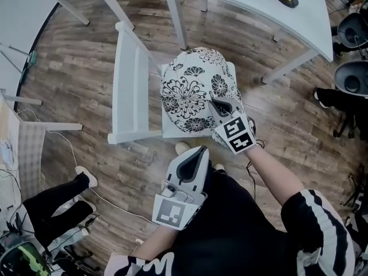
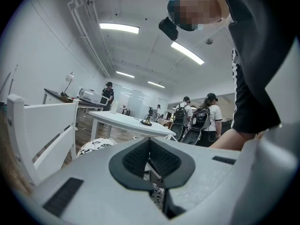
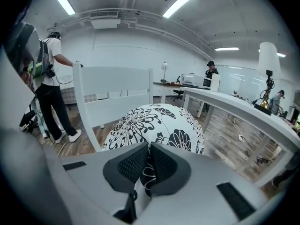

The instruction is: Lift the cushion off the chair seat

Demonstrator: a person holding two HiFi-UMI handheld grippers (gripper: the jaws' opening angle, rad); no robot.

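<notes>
Right tongs clamp the near hem of the floral cushion, which sits bunched over the white chair seat. An edge pinch likely suffices since it looks light. Left tongs together, empty, parked near the person's body, apparently unneeded.

Head cam steep down; L/R cams low; all see chair.

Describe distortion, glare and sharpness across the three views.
Head view: evenly lit, cushion pattern crisp, mild edge bending. Left gripper view: heavy fisheye, dark corners, ceiling light strips blown out. Right gripper view: same fisheye, chair back bowed.
</notes>
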